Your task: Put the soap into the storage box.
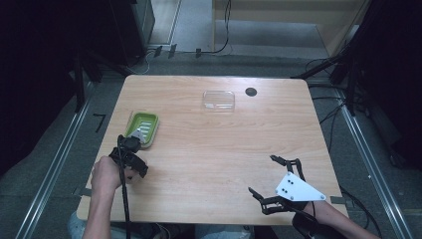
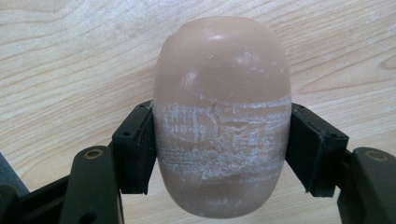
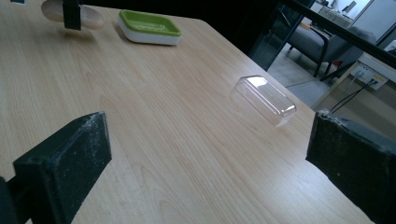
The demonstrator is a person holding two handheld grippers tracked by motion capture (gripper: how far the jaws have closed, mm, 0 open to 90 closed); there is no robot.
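Soap bar (image 2: 222,121), oval, smooth and pinkish-tan, with whitish scuffed bands across its middle, clamped at both sides in the left claw (image 2: 219,154), near the left front of the counter (image 1: 219,149). Just beyond, a green soap dish (image 1: 143,128). Right claw (image 1: 271,181) spread wide, holding nothing, over the near right. Farther off, a clear plastic lid (image 1: 218,100).

Wooden table (image 1: 214,164): soap dish (image 1: 143,129), clear lid (image 1: 218,100).
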